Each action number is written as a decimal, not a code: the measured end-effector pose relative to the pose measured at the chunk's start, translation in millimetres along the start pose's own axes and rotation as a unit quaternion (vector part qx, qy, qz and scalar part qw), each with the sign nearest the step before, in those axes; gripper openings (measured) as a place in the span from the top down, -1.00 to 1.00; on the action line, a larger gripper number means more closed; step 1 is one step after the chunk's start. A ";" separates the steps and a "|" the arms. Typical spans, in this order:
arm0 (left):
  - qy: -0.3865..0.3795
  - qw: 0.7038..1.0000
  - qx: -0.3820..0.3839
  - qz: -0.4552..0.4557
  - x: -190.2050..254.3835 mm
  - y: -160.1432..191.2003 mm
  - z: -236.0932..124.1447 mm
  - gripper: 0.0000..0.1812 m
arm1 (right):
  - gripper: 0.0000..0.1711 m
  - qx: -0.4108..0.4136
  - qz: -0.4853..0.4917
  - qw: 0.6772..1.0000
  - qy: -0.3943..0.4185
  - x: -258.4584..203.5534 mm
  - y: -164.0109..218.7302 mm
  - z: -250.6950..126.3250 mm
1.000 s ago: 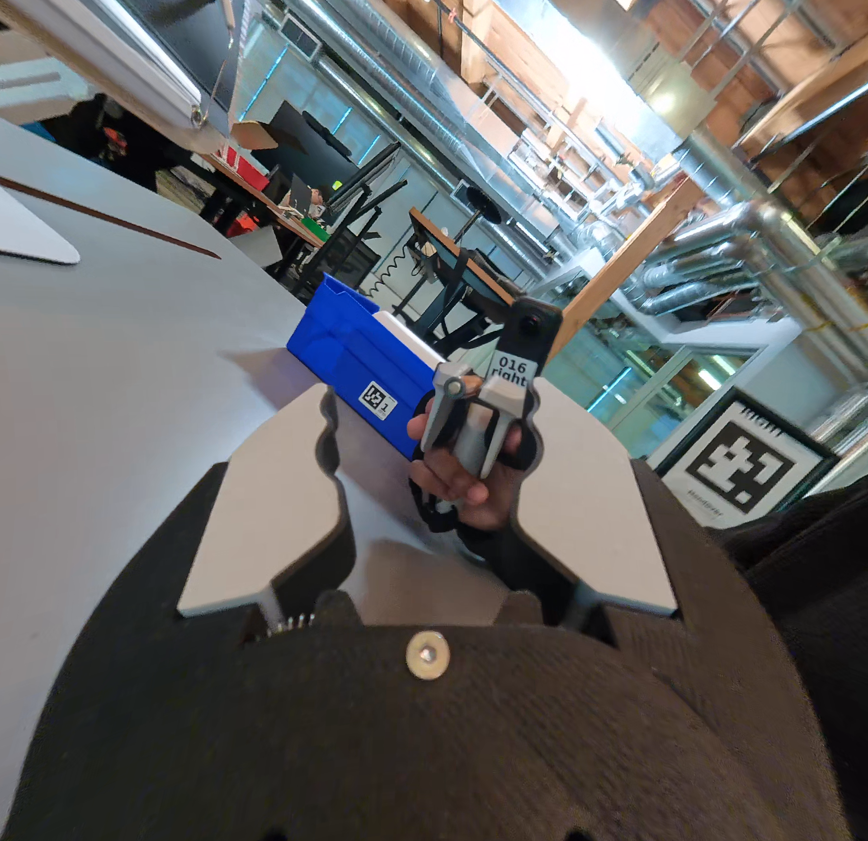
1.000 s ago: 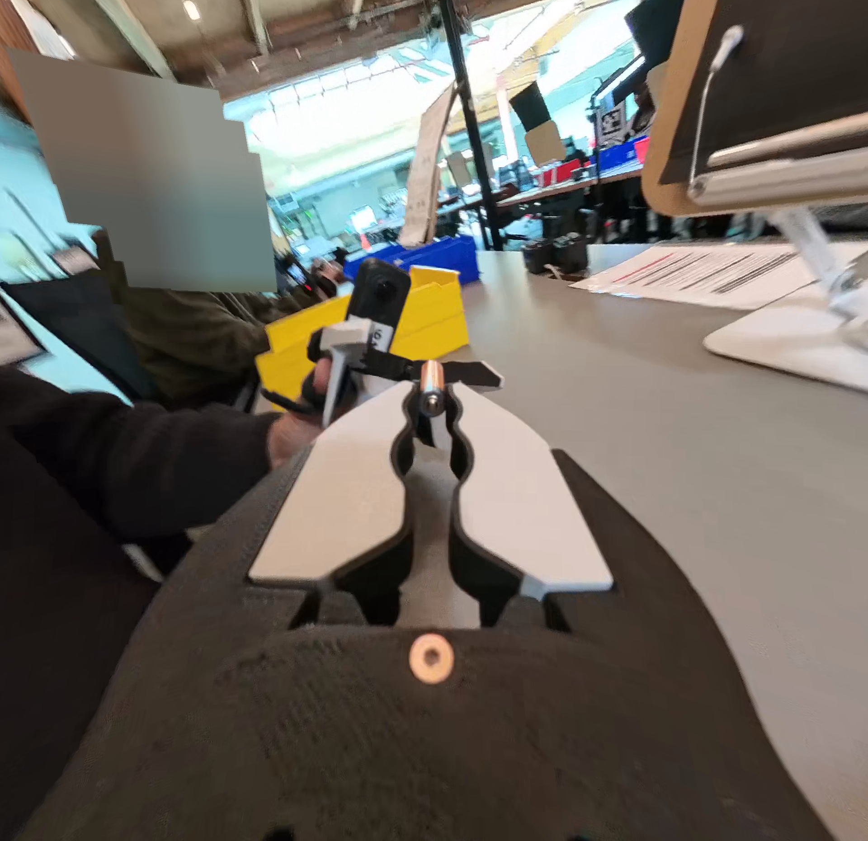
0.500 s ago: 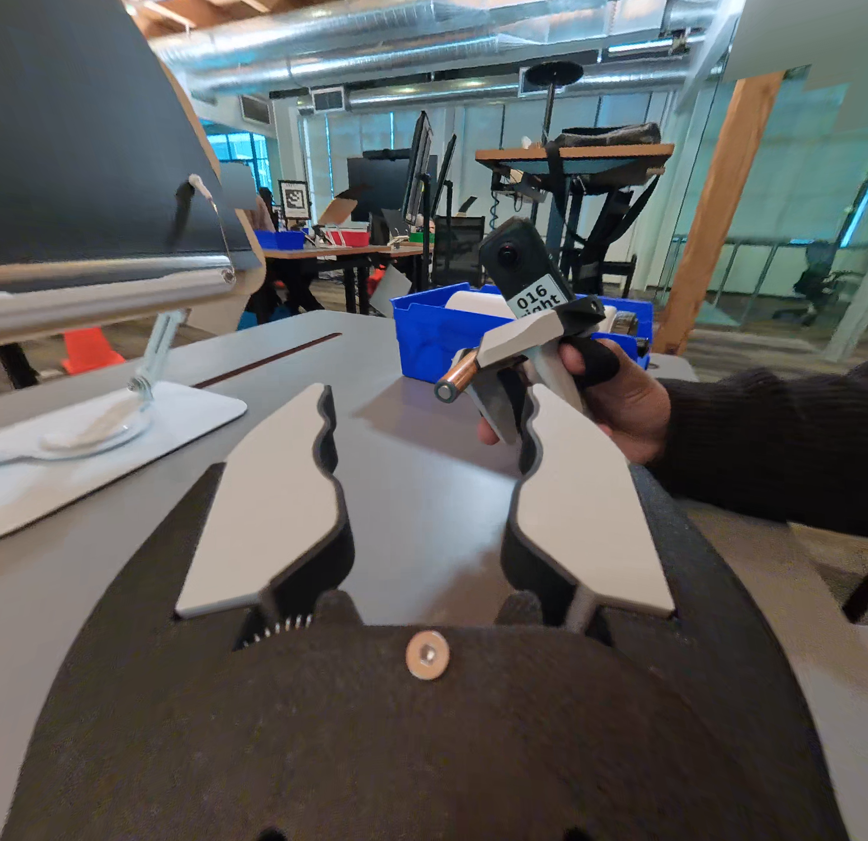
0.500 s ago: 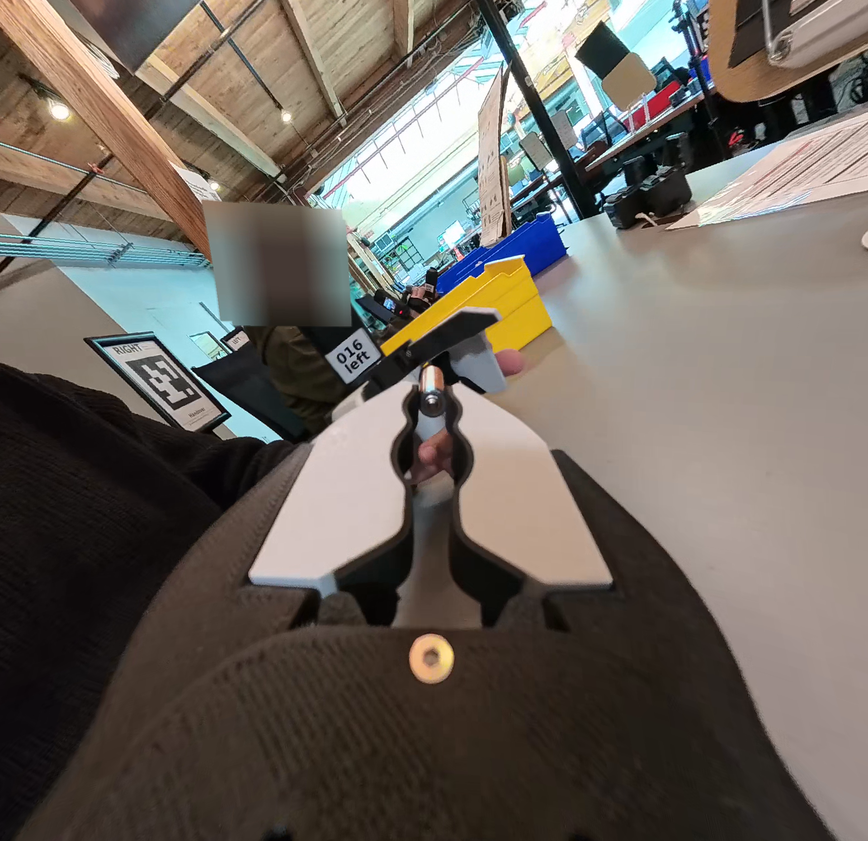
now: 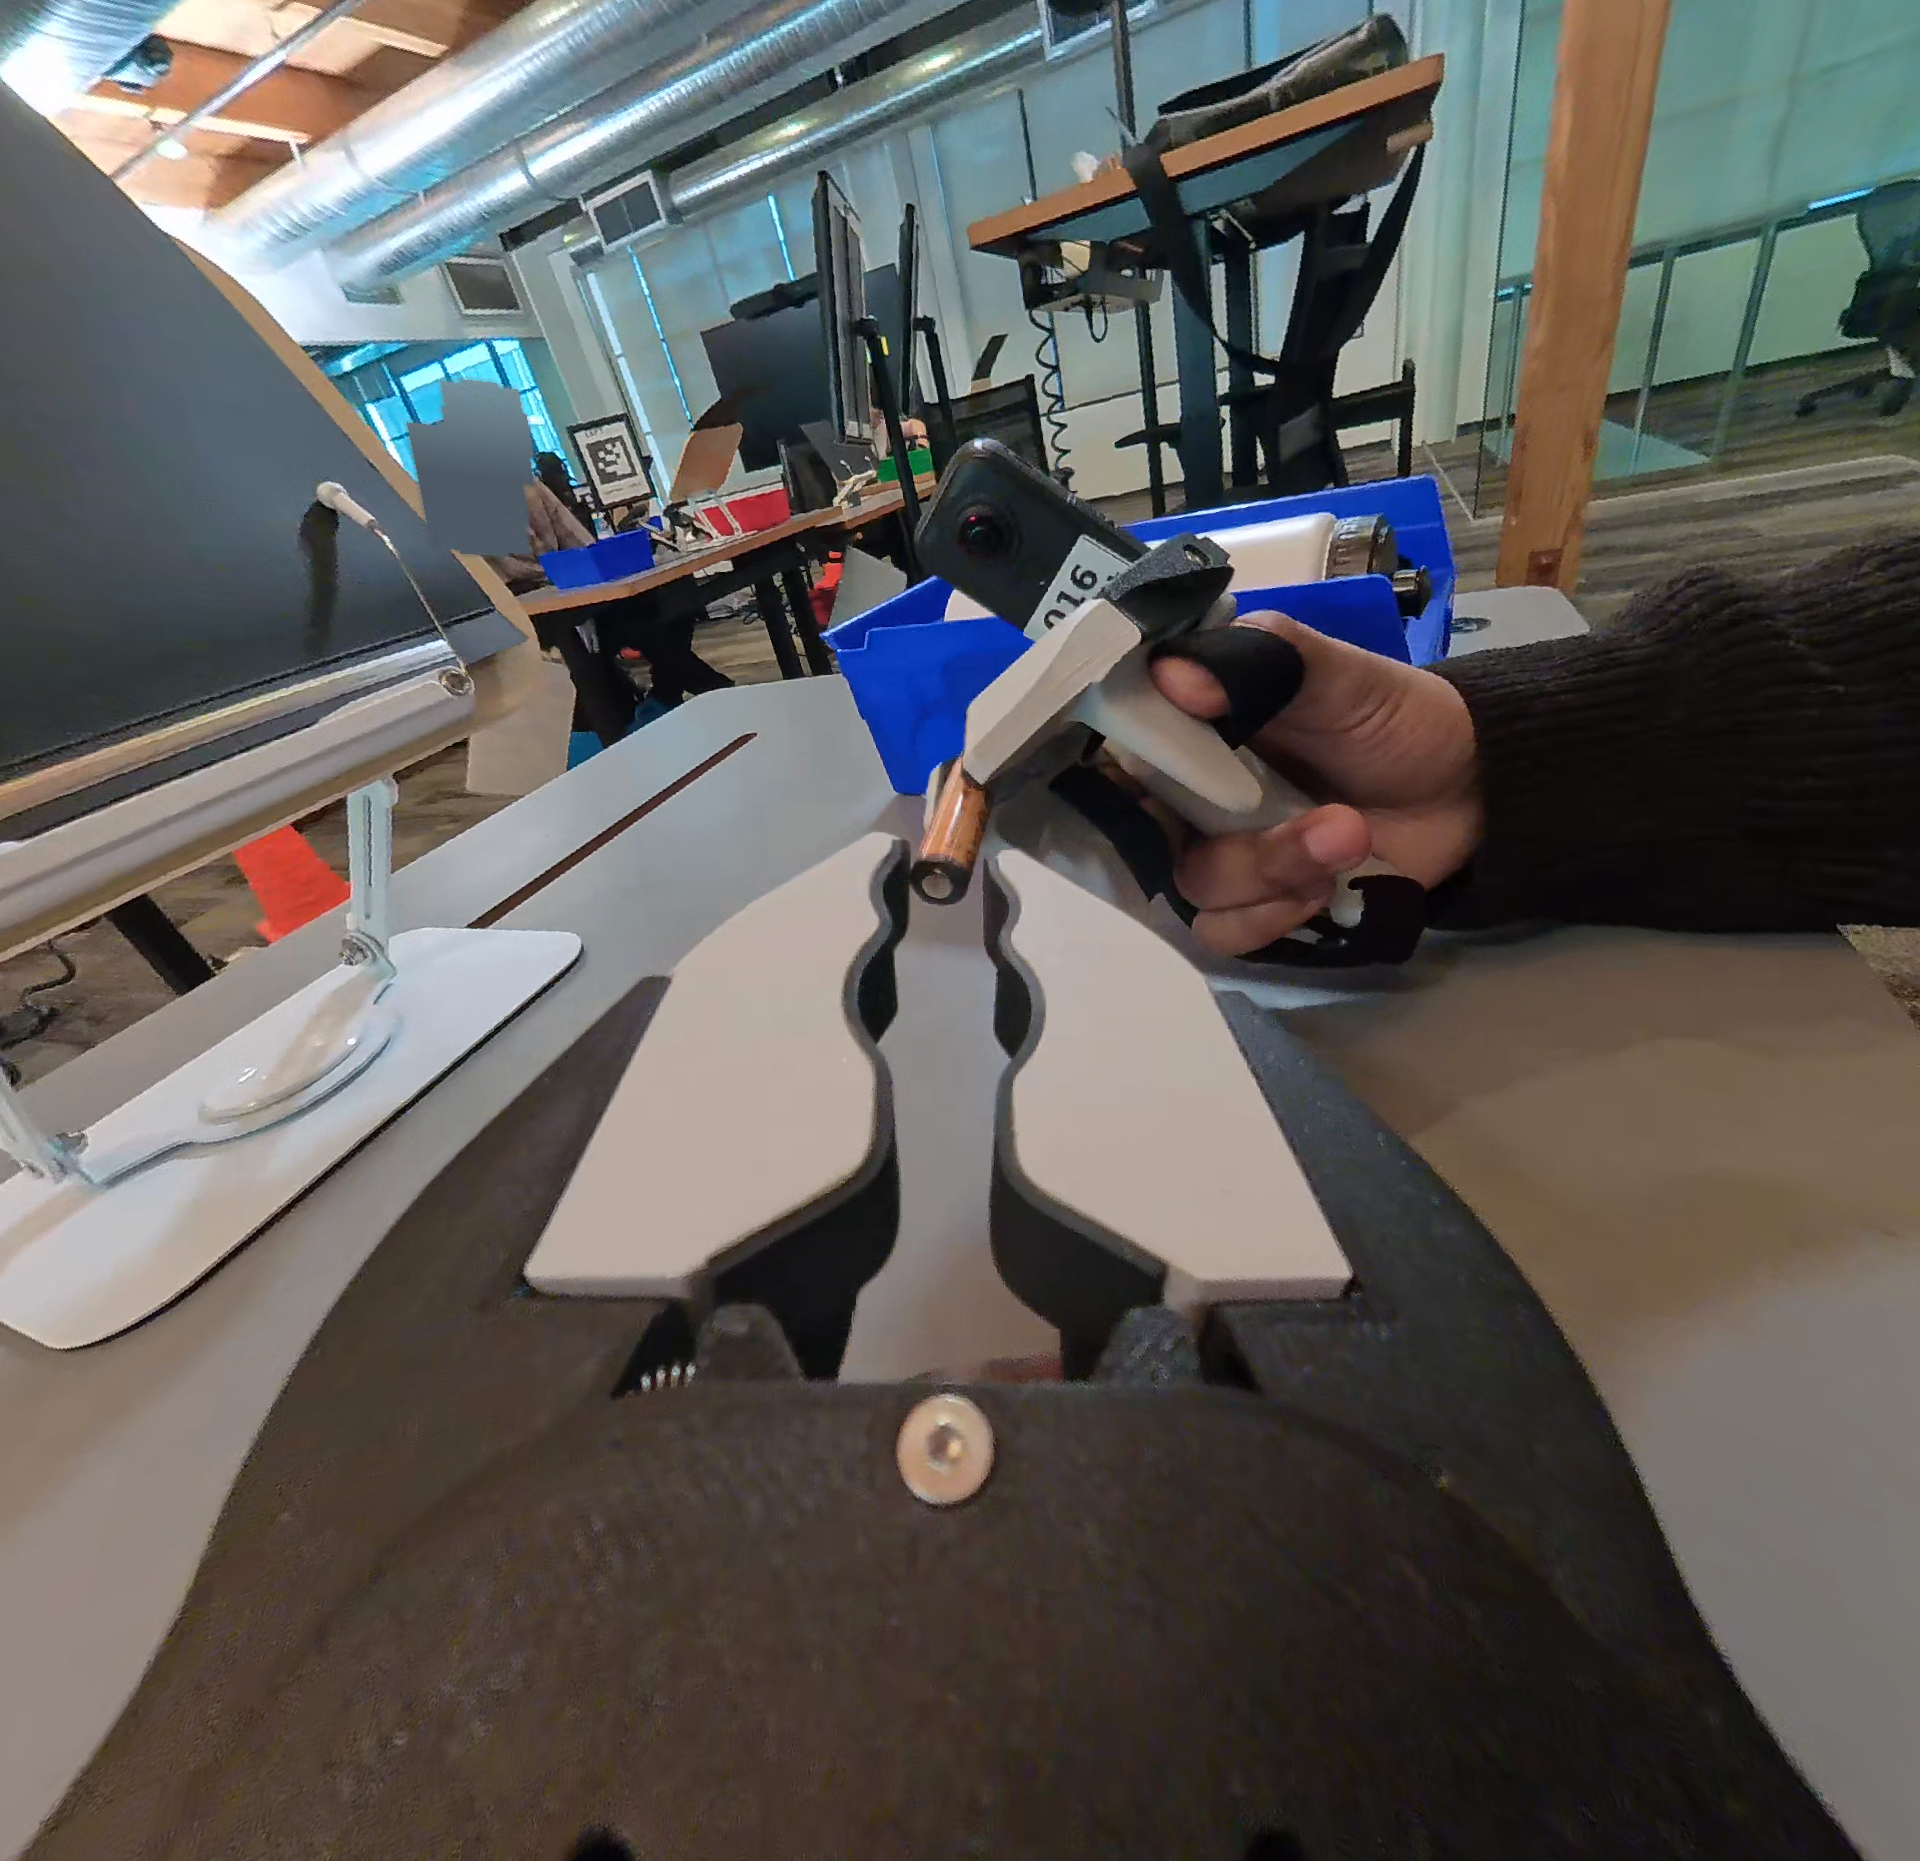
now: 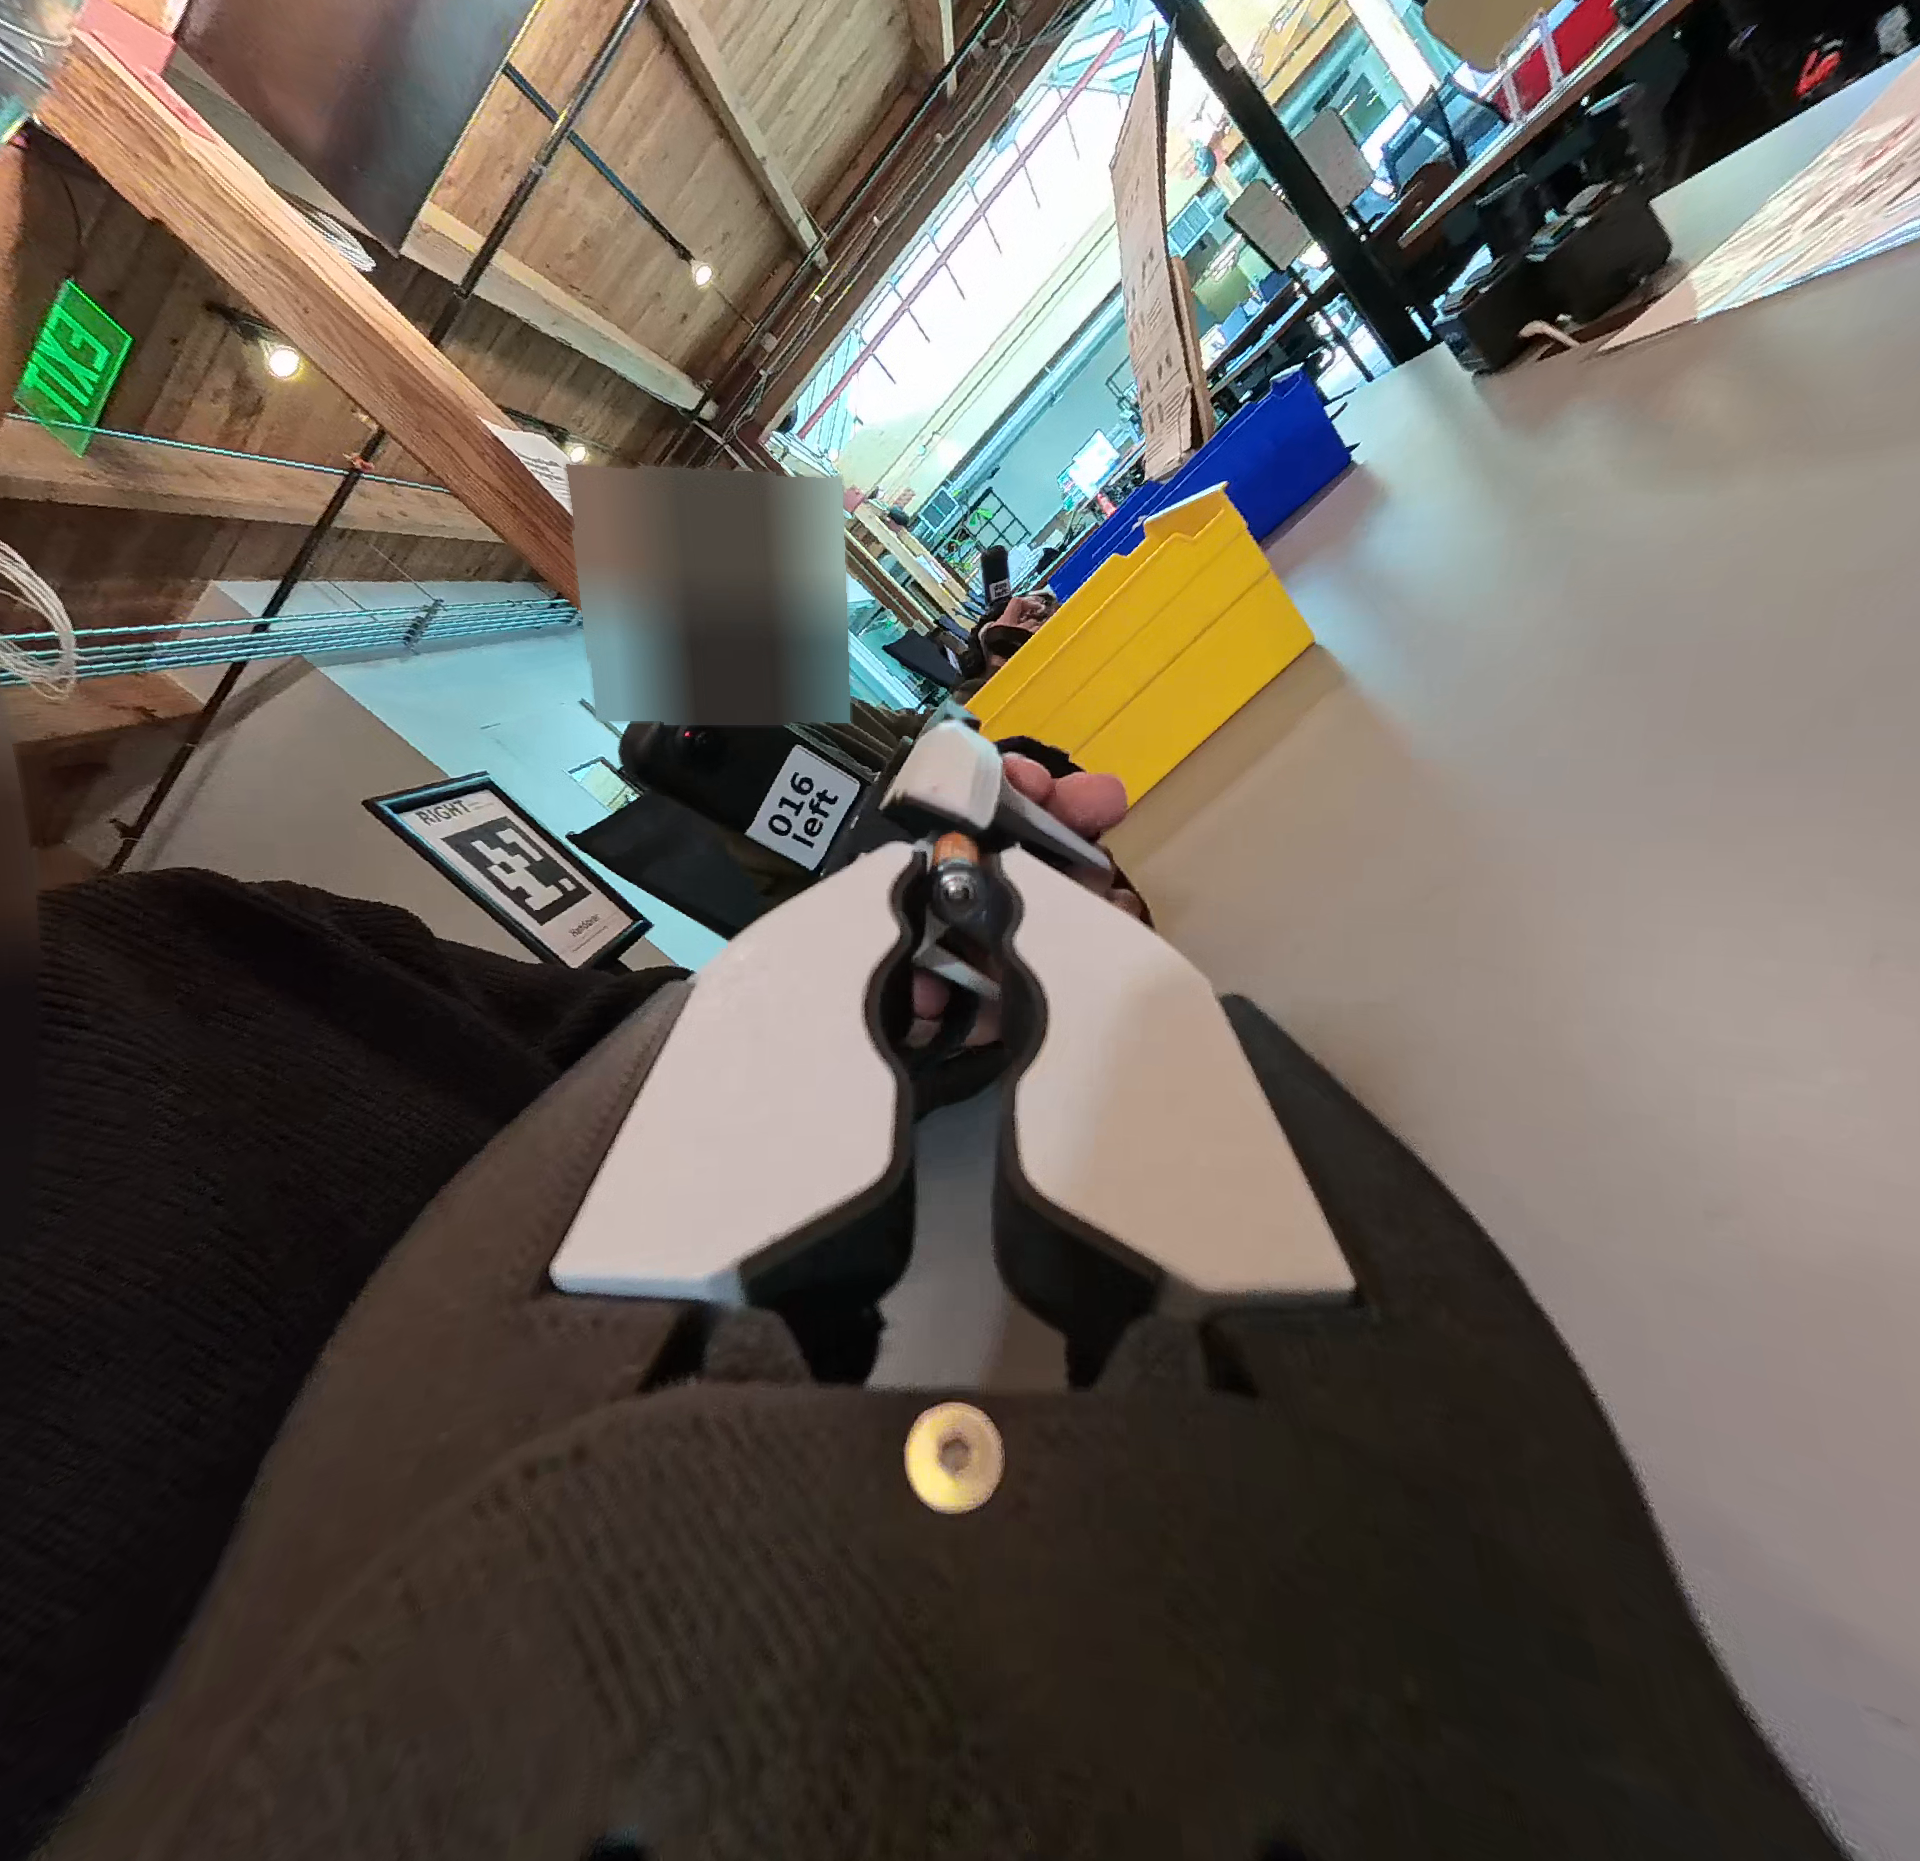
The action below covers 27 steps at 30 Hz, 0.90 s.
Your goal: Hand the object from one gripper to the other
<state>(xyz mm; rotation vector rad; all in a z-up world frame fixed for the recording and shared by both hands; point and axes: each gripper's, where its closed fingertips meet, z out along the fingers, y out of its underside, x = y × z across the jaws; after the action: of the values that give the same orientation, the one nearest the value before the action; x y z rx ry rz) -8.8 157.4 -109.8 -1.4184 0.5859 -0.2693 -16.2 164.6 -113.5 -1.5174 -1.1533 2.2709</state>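
A small copper-brown cylinder (image 5: 954, 824) with silver ends is held in the air above the grey table (image 5: 1558, 1136). My right gripper (image 6: 961, 881) is shut on one end of it (image 6: 954, 855); the left wrist view shows this gripper (image 5: 977, 788) in a hand, pointing down-left. My left gripper (image 5: 940, 861) has its jaws closed in on the cylinder's other, near end. In the right wrist view the left gripper (image 6: 961, 824) meets the cylinder tip to tip. Both grippers hold it at once.
A blue bin (image 5: 914, 689) with white items stands behind the right gripper. A yellow bin (image 6: 1164, 668) and another blue bin (image 6: 1247, 450) stand on the table's far side. A metal stand on a white base (image 5: 312, 1032) is at the left. The grippers are tip to tip, or close to it.
My left gripper went from wide open to closed around the cylinder's end. The right gripper brought the cylinder in between the left fingertips and kept its grip.
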 end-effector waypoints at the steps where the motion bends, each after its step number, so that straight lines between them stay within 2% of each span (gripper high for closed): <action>1: 0.001 1.000 -0.003 0.003 1.2 1.0 0.6 0.85 | 0.88 -0.001 0.003 1.000 -0.001 0.2 0.3 0.1; 10: -0.002 0.999 -0.014 0.029 3.9 1.4 1.4 0.88 | 0.85 -0.002 -0.005 1.000 0.004 1.0 2.8 5.0; 11: -0.009 1.000 -0.014 0.025 1.2 1.5 0.9 0.88 | 0.72 0.013 -0.019 1.000 0.017 4.0 -1.1 4.6; 13: -0.021 1.000 -0.008 -0.012 -6.1 0.9 -0.7 0.88 | 0.35 0.072 -0.060 0.994 0.052 8.7 -17.6 0.2; 15: -0.010 0.994 0.018 -0.106 -11.1 -1.5 -2.9 0.88 | 0.12 0.128 -0.136 0.977 0.103 10.3 -35.3 -8.8; 17: 0.019 0.963 0.071 -0.258 -15.4 -7.7 -5.7 0.89 | 0.07 0.122 -0.243 0.948 0.163 9.7 -41.0 -14.0; 19: 0.043 0.898 0.135 -0.417 -24.2 -10.7 -10.1 0.89 | 0.07 0.087 -0.365 0.902 0.215 6.2 -39.9 -12.8; 21: 0.055 0.825 0.187 -0.530 -32.1 -6.4 -14.0 0.89 | 0.04 0.063 -0.476 0.840 0.253 0.7 -36.6 -7.9; 23: 0.072 0.771 0.214 -0.595 -32.9 -3.0 -14.6 0.89 | 0.04 0.030 -0.559 0.782 0.273 -2.8 -27.3 1.4; 24: 0.079 0.755 0.219 -0.613 -31.3 -2.5 -13.6 0.90 | 0.05 0.010 -0.589 0.758 0.280 -2.2 -21.3 6.6; 27: 0.099 0.732 0.217 -0.638 -21.8 -3.4 -8.9 0.89 | 0.08 -0.032 -0.637 0.711 0.295 3.4 -7.5 17.4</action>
<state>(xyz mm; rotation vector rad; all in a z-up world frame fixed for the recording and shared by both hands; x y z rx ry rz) -31.2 160.4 -102.0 -1.1094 -0.4022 -1.5675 -34.4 162.8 -107.7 -0.7815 -1.3626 0.7351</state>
